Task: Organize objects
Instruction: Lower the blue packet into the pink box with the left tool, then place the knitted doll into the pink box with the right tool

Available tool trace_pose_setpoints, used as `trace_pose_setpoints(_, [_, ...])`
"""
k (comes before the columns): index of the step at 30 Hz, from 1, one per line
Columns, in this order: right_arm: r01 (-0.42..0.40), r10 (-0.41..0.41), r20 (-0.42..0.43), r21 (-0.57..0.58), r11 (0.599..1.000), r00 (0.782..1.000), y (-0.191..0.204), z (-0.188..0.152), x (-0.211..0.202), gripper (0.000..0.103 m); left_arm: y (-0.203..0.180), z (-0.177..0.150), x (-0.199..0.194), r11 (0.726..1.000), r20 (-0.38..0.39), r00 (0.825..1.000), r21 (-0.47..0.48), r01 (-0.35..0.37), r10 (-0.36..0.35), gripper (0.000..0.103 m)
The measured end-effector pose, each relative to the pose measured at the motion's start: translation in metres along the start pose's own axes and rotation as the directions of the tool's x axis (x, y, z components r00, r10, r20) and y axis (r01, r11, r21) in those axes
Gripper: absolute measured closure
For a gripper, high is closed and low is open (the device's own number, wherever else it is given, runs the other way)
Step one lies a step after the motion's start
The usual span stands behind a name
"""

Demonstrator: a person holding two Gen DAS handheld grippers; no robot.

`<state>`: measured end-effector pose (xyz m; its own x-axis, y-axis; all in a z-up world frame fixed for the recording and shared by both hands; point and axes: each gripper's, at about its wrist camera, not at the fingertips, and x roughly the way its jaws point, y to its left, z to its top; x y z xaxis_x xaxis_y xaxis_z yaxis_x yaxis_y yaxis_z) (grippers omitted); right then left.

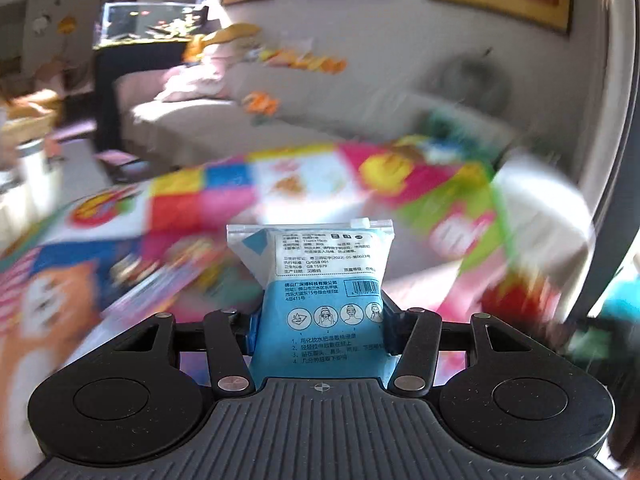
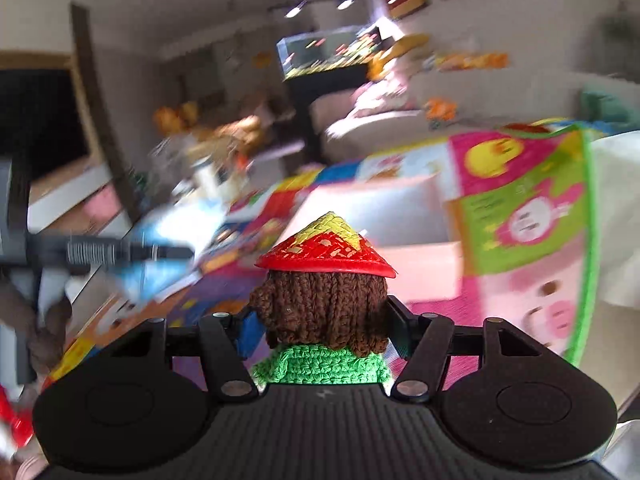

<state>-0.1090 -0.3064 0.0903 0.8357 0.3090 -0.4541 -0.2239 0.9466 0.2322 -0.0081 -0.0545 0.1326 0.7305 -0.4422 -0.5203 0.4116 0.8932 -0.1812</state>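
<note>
Blue-white pouch stands pinched low in the left claw, crochet doll clamped by its head in the right claw, both aloft over the colorful play mat. Backgrounds smear, so I judge fast swings could slip the slick pouch or clip the pale box.

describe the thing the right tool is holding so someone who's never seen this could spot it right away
Over the colourful play mat in the living room, find the right tool. Clamped upright between its fingers is a small crocheted doll with brown yarn hair and a green knitted top. Its red and yellow woven conical hat sets it apart from the blue and white packet that the left tool holds.
</note>
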Motion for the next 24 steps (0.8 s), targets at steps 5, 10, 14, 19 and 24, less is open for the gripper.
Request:
trace_pose_setpoints(5, [0.047, -0.048, 0.013, 0.076, 0.996, 0.999, -0.030, -0.002, 0.003, 0.041, -0.033, 0.041, 0.099, 0.979, 0.029, 0.992, -0.158, 0.126, -0.122, 0.045])
trace_pose_setpoints(10, [0.087, -0.086, -0.009, 0.106, 0.991, 0.996, -0.052, -0.006, 0.002, 0.041, -0.044, 0.028, 0.202, 0.955, -0.105, 0.994, -0.295, -0.001, -0.032, 0.045])
trace_pose_setpoints(14, [0.137, -0.135, -0.019, 0.098, 0.986, 0.991, -0.065, -0.009, 0.001, 0.041, -0.045, 0.015, 0.228, 0.946, -0.218, 0.976, -0.312, -0.088, 0.019, 0.044])
trace_pose_setpoints(19, [0.156, -0.154, -0.032, 0.109, 0.982, 0.988, -0.073, -0.008, 0.012, 0.041, -0.052, 0.018, 0.205, 0.976, -0.240, 0.971, -0.211, -0.046, -0.006, 0.044])
trace_pose_setpoints(24, [0.162, -0.161, -0.021, 0.103, 0.981, 0.987, -0.074, -0.001, 0.017, 0.041, -0.031, 0.024, 0.149, 0.973, -0.090, 0.995, -0.231, 0.025, -0.047, 0.045])
